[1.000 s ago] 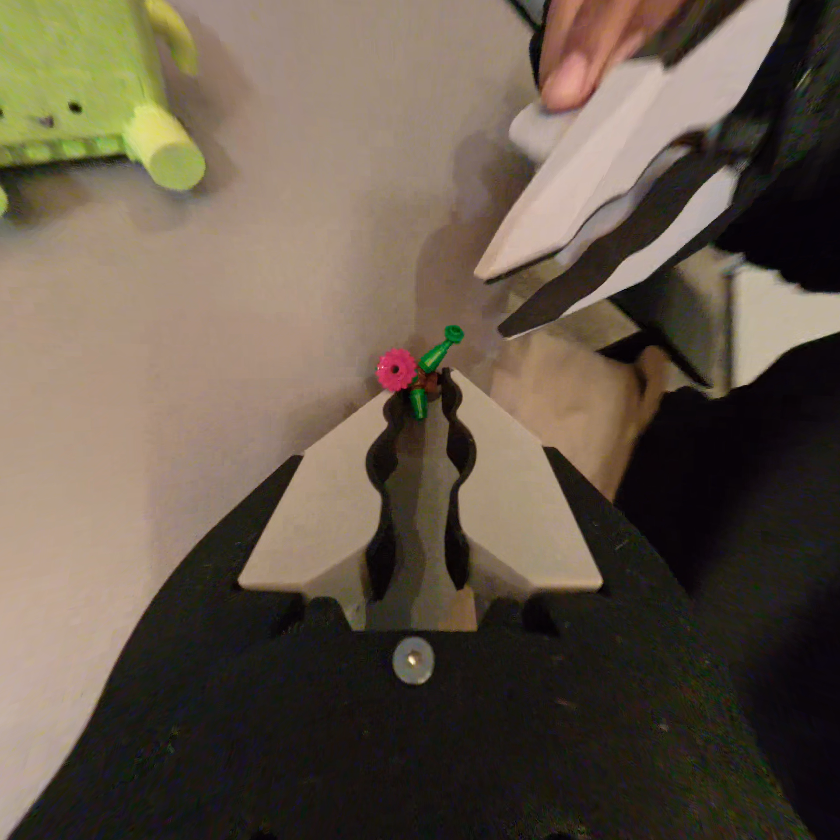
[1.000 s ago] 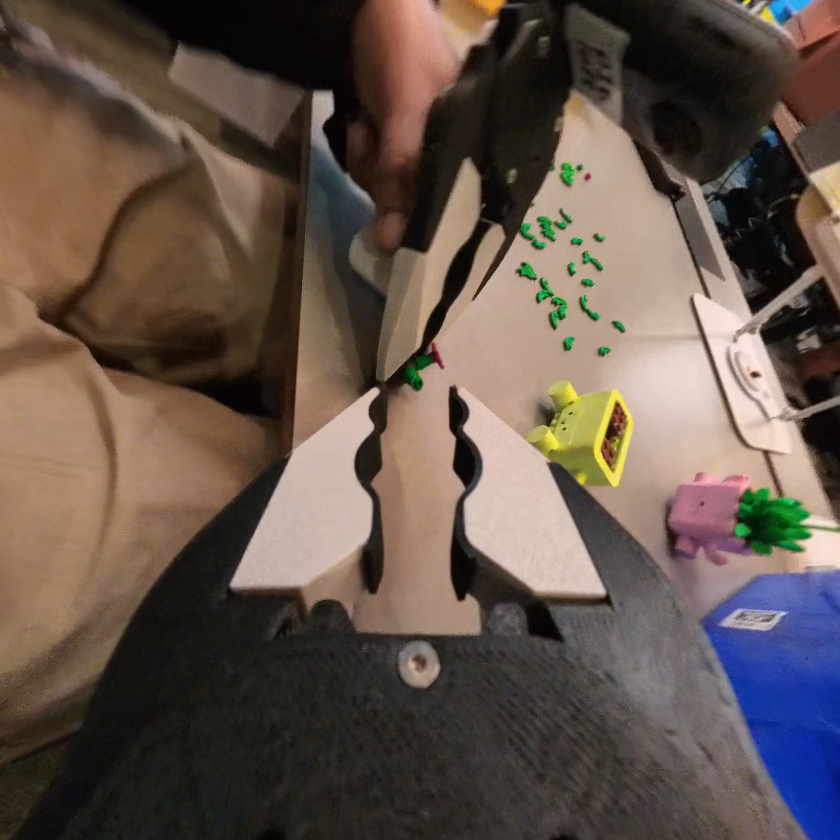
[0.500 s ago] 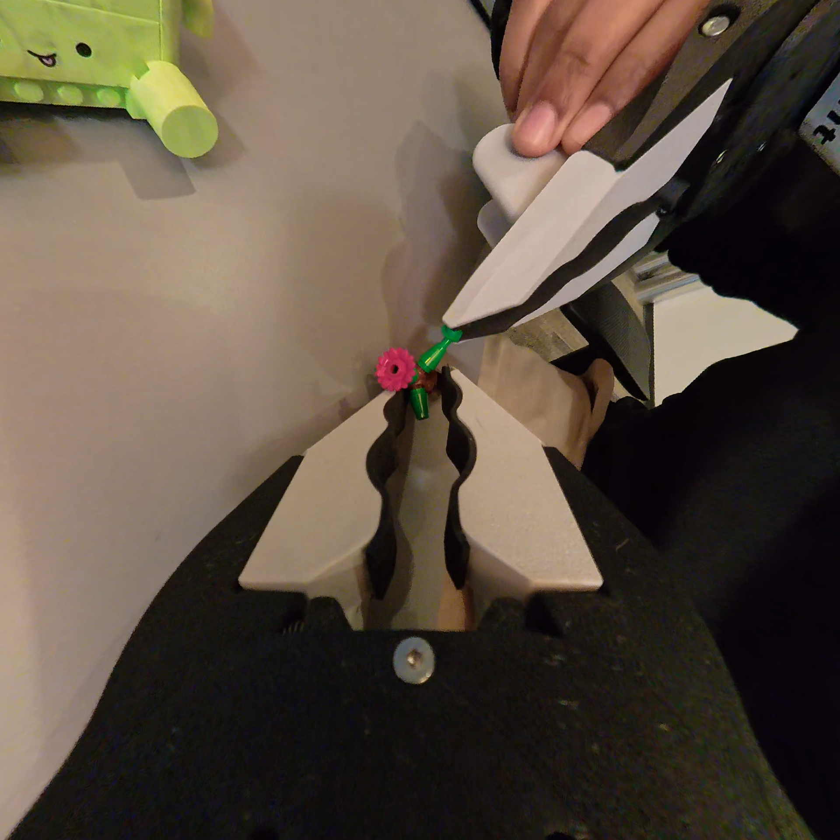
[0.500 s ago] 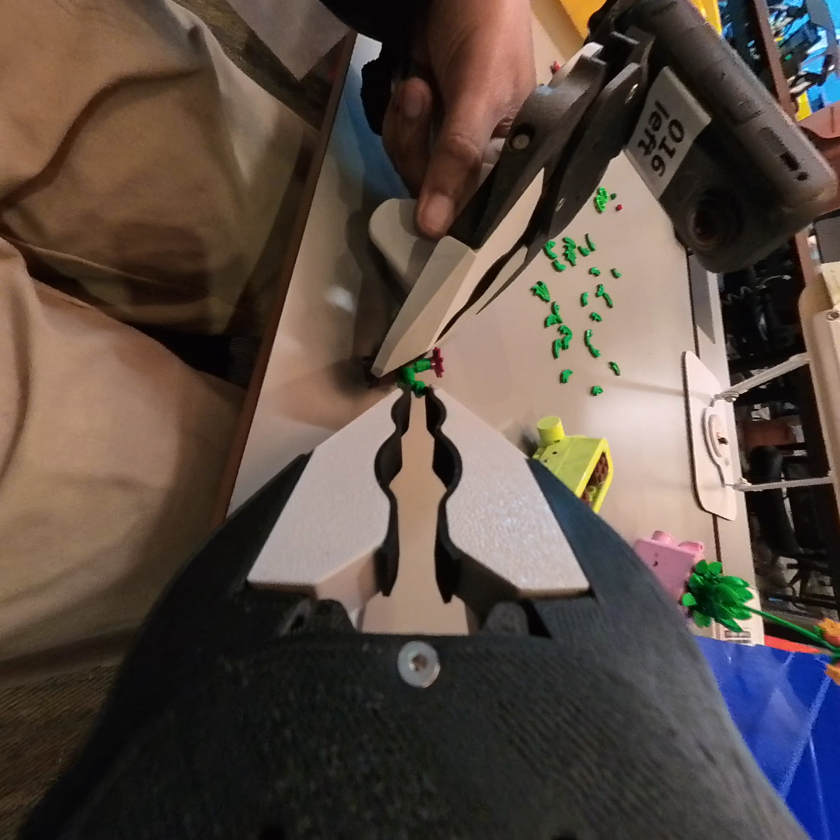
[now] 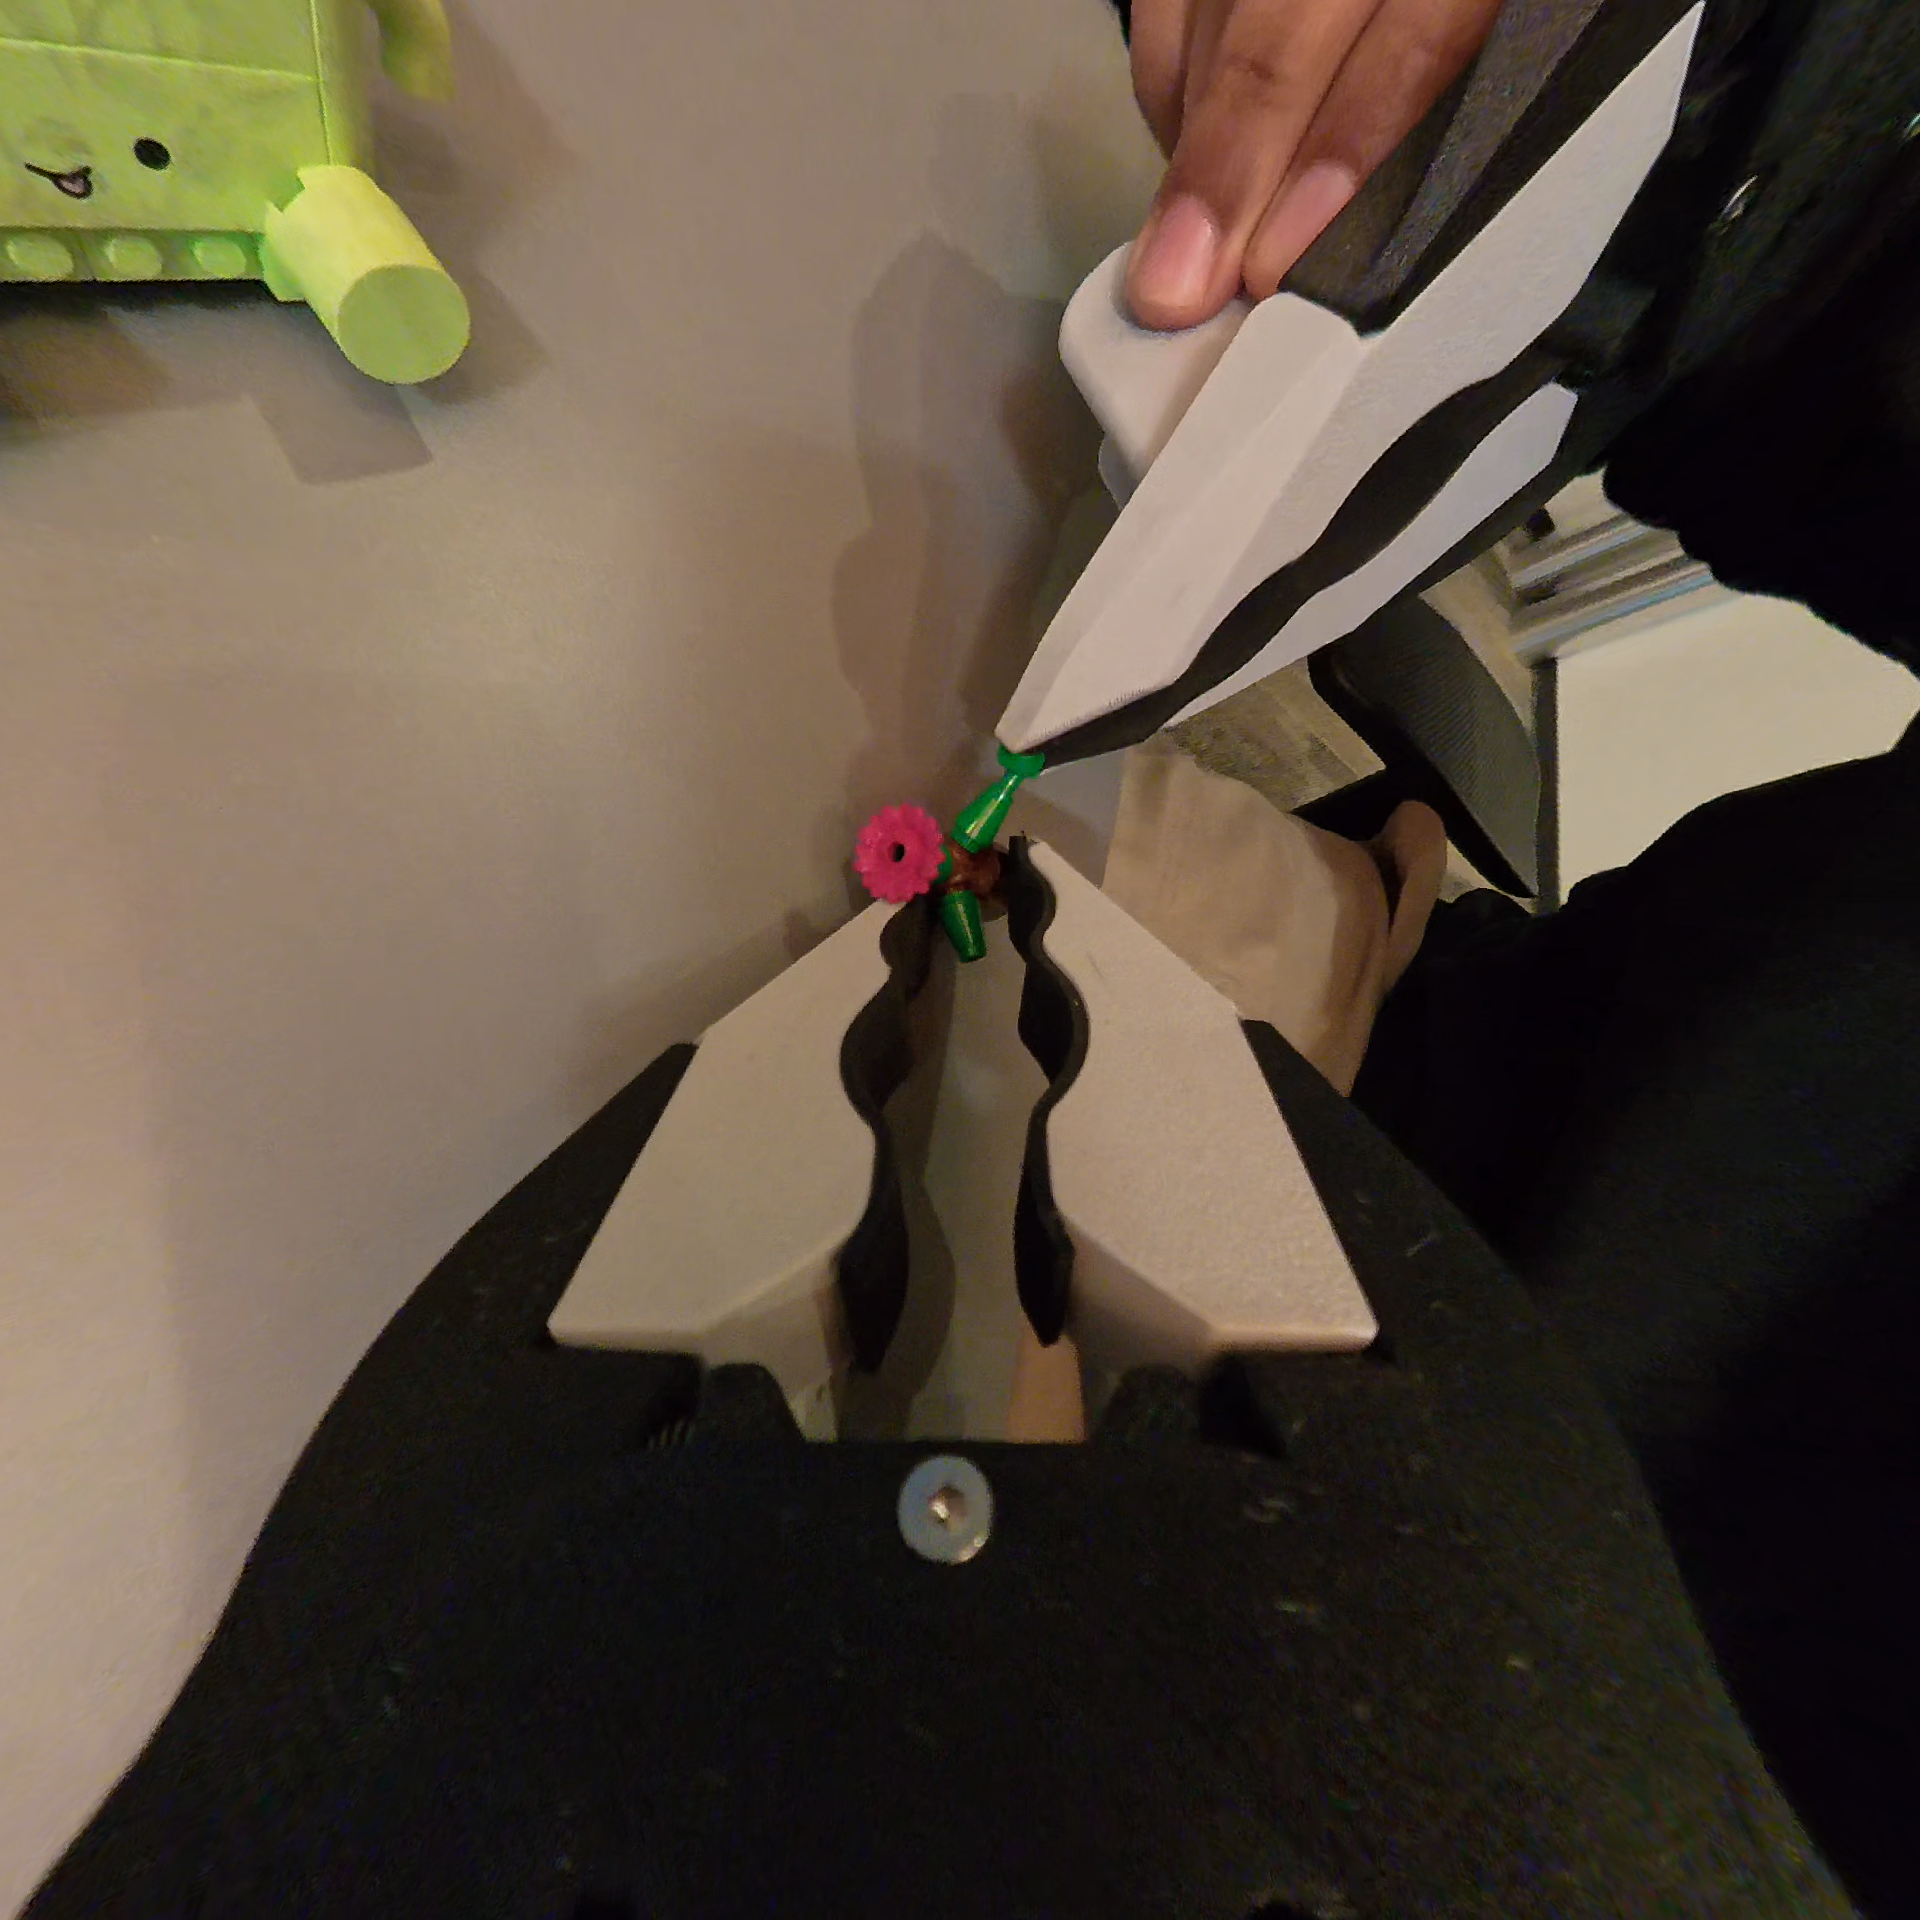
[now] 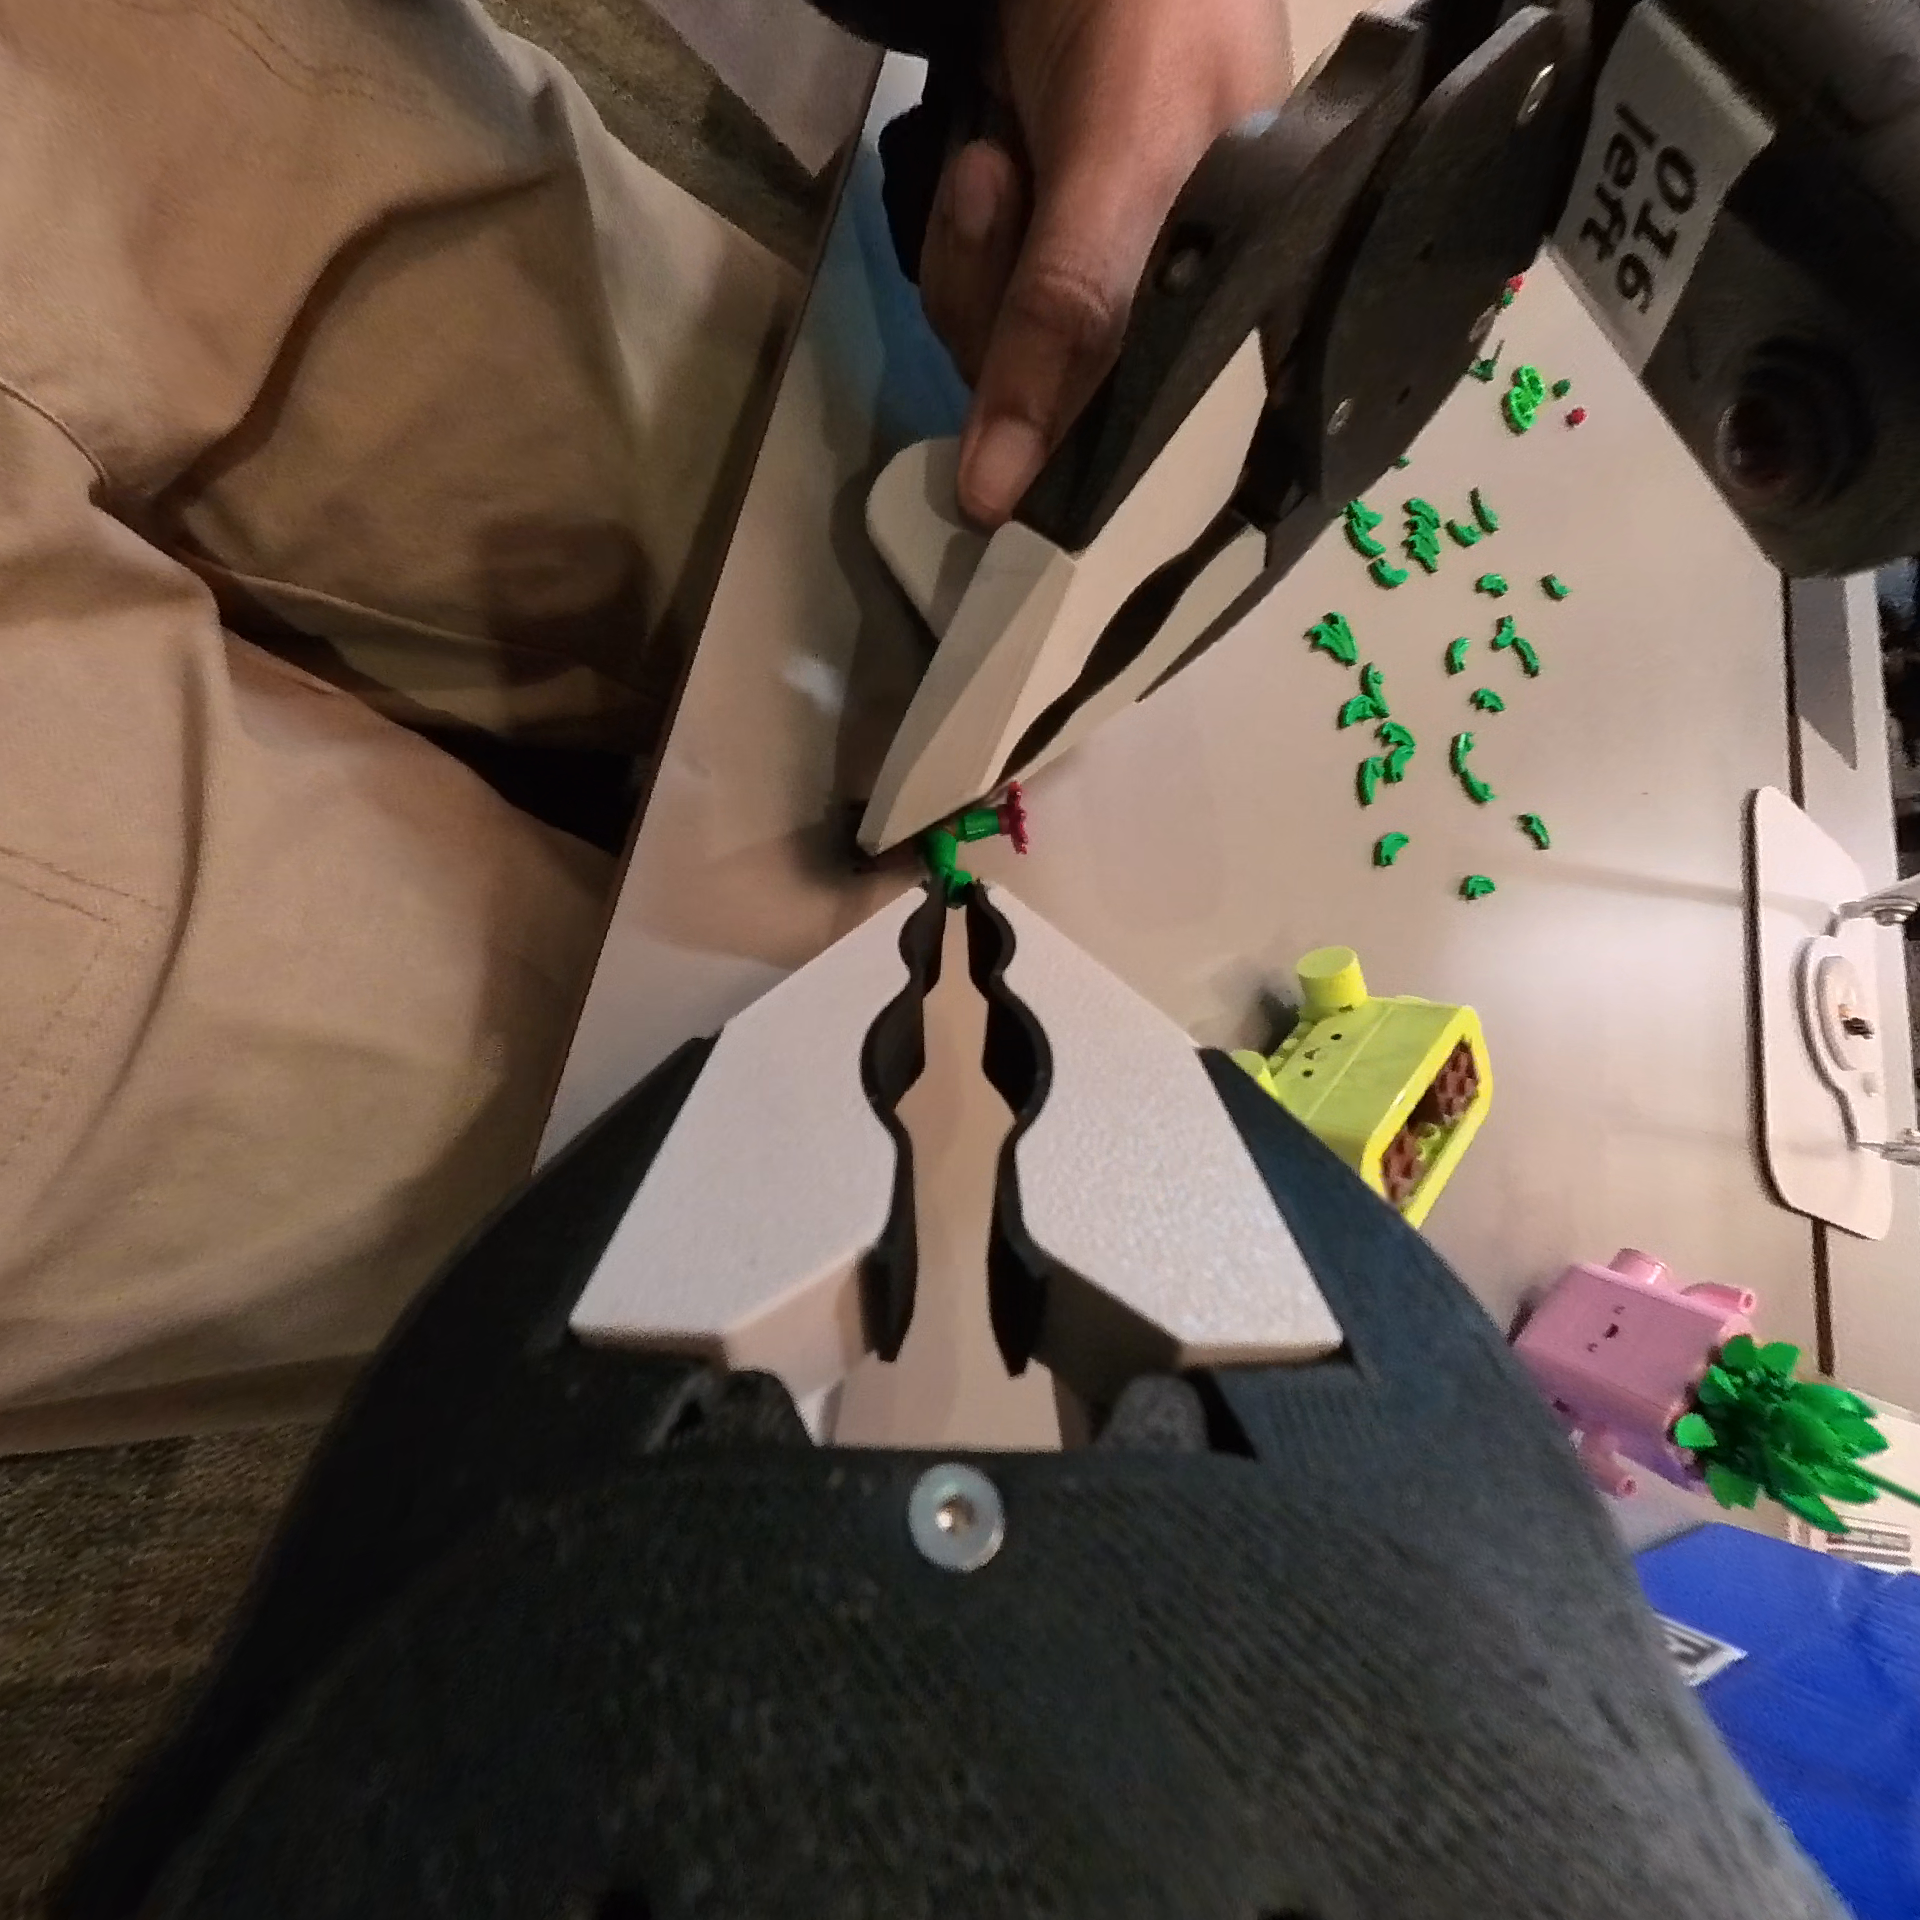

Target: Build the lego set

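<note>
A small flower stem shows in the left wrist view: a pink flower head (image 5: 899,852), a brown joint and two green stem tips. My left gripper (image 5: 961,883) is shut on it at the joint, just above the table near its front edge. My right gripper (image 5: 1023,740) reaches in from the upper right and is pinched on the end of the upper green stem tip (image 5: 987,810). In the right wrist view, my right gripper (image 6: 951,896) is almost closed on the green tip, and the left gripper (image 6: 940,816) holds the flower stem (image 6: 966,831) from above.
A lime-green block figure (image 6: 1371,1081) lies on the table to the right, with a pink block figure with green leaves (image 6: 1610,1361) nearer. Several loose green leaf pieces (image 6: 1434,665) are scattered farther back. A white plate (image 6: 1818,1039) and a blue sheet (image 6: 1818,1714) are at the right. The person's lap (image 6: 260,727) is beyond the table's edge. Both grippers' tips are close together, under 4 cm apart.
My right gripper came down from the upper right, narrowed and closed on the green stem tip. The left gripper kept holding the flower stem in place.
</note>
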Demonstrator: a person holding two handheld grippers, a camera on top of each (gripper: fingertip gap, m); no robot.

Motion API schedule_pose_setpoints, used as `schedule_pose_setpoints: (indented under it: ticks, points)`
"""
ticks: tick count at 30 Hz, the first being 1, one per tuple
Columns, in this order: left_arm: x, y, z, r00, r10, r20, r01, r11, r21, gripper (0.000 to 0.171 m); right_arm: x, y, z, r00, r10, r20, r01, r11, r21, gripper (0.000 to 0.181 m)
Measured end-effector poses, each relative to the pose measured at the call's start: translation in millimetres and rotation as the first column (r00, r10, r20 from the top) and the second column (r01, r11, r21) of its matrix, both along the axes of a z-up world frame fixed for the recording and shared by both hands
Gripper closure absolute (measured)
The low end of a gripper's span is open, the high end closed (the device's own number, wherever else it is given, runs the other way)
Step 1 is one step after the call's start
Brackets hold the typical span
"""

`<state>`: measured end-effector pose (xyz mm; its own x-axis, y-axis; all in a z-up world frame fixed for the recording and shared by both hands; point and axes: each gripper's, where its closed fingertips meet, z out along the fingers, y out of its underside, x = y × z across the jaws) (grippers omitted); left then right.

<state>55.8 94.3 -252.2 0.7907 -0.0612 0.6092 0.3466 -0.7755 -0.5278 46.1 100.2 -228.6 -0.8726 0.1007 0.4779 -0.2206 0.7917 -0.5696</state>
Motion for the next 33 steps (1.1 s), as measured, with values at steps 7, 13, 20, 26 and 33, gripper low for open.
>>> schedule_pose_setpoints:
  ticks: [7, 13, 20, 26, 33]
  points:
    - [-0.4, 0.7, -0.8, 0.995, -0.005, -0.101, 0.002, 1.0, -0.031, 0.158, 1.4, 2.6, -2.7, 0.999, 0.031, 0.038, -0.033, 0.997, 0.076, 0.179]
    - [-0.6, 1.1, -1.1, 0.988, -0.022, -0.152, 0.016, 0.999, -0.041, 0.16, 1.6, 4.0, -4.1, 0.996, 0.044, 0.074, -0.051, 0.993, 0.102, 0.179]
    - [-1.0, 1.5, -1.2, 0.982, -0.033, -0.185, 0.026, 0.999, -0.041, 0.16, 1.3, 4.3, -4.2, 0.992, 0.053, 0.112, -0.064, 0.993, 0.095, 0.18]
    - [-1.3, 1.9, -1.3, 0.979, -0.036, -0.198, 0.029, 0.999, -0.041, 0.162, 0.4, 4.8, -4.8, 0.988, 0.069, 0.139, -0.087, 0.988, 0.126, 0.18]
    - [-1.6, 2.8, -1.2, 0.98, -0.031, -0.195, 0.026, 0.999, -0.025, 0.163, -1.1, 5.4, -5.4, 0.987, 0.062, 0.151, -0.079, 0.99, 0.114, 0.18]
